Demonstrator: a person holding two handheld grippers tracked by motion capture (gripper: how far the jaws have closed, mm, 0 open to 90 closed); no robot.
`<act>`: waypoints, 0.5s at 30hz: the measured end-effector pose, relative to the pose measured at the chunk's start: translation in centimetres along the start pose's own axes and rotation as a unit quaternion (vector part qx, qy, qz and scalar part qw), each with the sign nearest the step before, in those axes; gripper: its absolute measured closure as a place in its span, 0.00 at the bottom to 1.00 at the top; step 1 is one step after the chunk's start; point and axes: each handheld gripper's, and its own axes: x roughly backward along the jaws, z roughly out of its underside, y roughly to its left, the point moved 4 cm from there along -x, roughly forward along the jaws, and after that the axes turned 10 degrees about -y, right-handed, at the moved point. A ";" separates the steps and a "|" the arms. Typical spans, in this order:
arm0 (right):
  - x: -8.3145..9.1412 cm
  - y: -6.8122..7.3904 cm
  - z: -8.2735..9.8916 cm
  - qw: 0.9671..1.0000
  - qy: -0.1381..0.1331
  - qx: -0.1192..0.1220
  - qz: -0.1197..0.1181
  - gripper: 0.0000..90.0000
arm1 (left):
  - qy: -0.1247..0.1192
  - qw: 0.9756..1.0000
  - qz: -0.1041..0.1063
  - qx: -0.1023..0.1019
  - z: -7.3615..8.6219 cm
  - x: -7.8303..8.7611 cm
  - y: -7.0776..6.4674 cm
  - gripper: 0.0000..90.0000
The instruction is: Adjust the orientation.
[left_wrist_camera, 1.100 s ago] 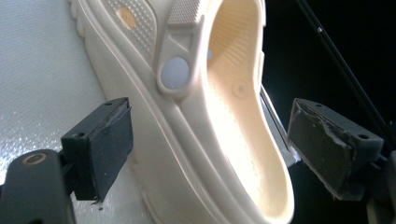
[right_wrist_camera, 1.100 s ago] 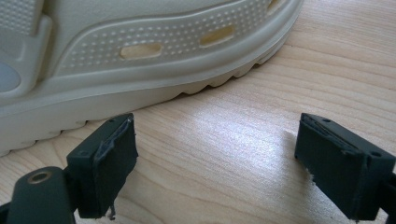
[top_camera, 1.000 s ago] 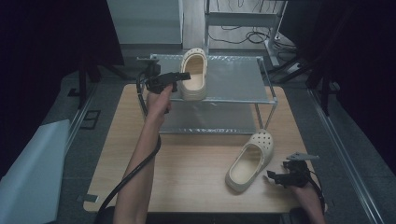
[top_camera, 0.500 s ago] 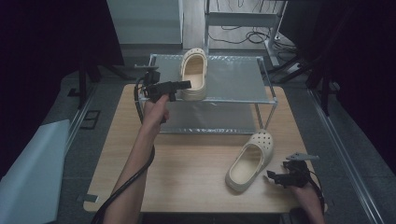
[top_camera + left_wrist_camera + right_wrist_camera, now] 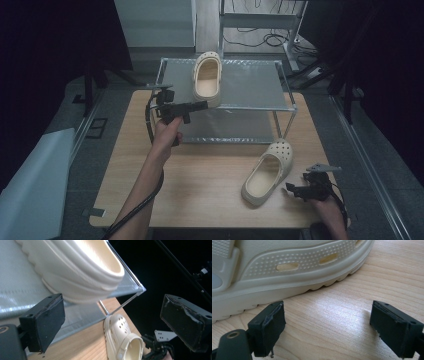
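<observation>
At the bench's near right corner the right tongs rest low, held in a hand, with their jaws wide apart and nothing between them. In the right gripper view the two black pads stand well apart over bare wood, just short of a clog's sole.

That clog lies on the bench's right half, just beside the right tongs, sole down with its opening up. Its toe, dotted with round holes, points toward the bench's far right, and its heel toward the near edge. It is cream-coloured; the right gripper view shows a ribbed sole edge, a stippled side band and two slotted vents. The left gripper view shows its heel strap and toe holes.

Farther in, a metal rack with a thin frame and two mesh shelves stands across the bench's far half. Its lower shelf holds nothing that can be seen.

The left tongs are held up at the rack's near left corner by a hand, the forearm running in from the near edge. Their jaws are spread wide and grip nothing; they sit just short of the second clog's heel.

The second clog, the same cream colour, stands on the top shelf near its left side, opening up, toe toward the far edge. In the left gripper view its heel slightly overhangs the shelf's near edge.
</observation>
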 end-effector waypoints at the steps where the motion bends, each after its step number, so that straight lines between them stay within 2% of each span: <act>1: 0.0 0.0 0.0 1.000 0.000 0.000 0.000 0.14 | 0.000 1.000 0.000 0.000 0.0 0.0 0.0 0.07; 6: 0.0 0.0 0.0 1.000 0.000 0.002 0.000 0.14 | 0.008 1.000 0.002 -0.027 1.6 0.6 -0.4 0.07; 7: 0.0 0.0 0.0 1.000 0.000 0.002 0.000 0.14 | 0.008 1.000 0.002 -0.027 1.6 0.6 -0.4 0.07; 8: 0.0 0.0 0.0 1.000 0.000 0.002 0.000 0.14 | 0.013 0.999 0.001 -0.037 2.1 0.7 -0.4 0.06; 9: 0.0 0.0 0.0 1.000 0.001 0.002 0.000 0.14 | 0.013 0.999 0.001 -0.037 2.1 0.7 -0.4 0.06; 10: 0.0 0.0 0.0 1.000 0.001 0.001 0.000 0.14 | 0.019 0.999 -0.003 -0.048 2.7 0.8 -0.4 0.06; 15: 0.0 0.1 0.0 1.000 0.001 0.002 0.000 0.14 | 0.032 0.998 -0.004 -0.062 4.6 1.0 0.2 0.06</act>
